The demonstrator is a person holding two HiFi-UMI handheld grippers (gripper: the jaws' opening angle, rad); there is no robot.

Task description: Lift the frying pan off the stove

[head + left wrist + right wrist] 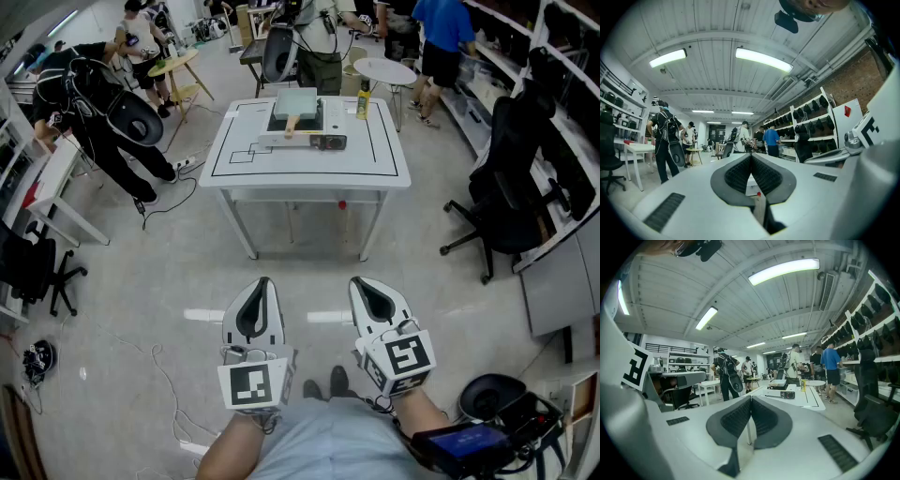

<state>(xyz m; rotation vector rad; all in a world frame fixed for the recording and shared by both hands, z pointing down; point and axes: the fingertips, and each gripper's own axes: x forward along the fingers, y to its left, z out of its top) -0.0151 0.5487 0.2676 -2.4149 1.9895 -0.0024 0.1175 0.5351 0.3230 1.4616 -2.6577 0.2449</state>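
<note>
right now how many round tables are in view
2. A wooden table stands beyond the stove table, to the left; a white round table stands beyond it to the right, by the person in blue. Others may be hidden behind people.

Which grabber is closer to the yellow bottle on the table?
Right. The right gripper is roughly in line with the yellow bottle; the left gripper is offset leftward. Both are far from it.
</note>
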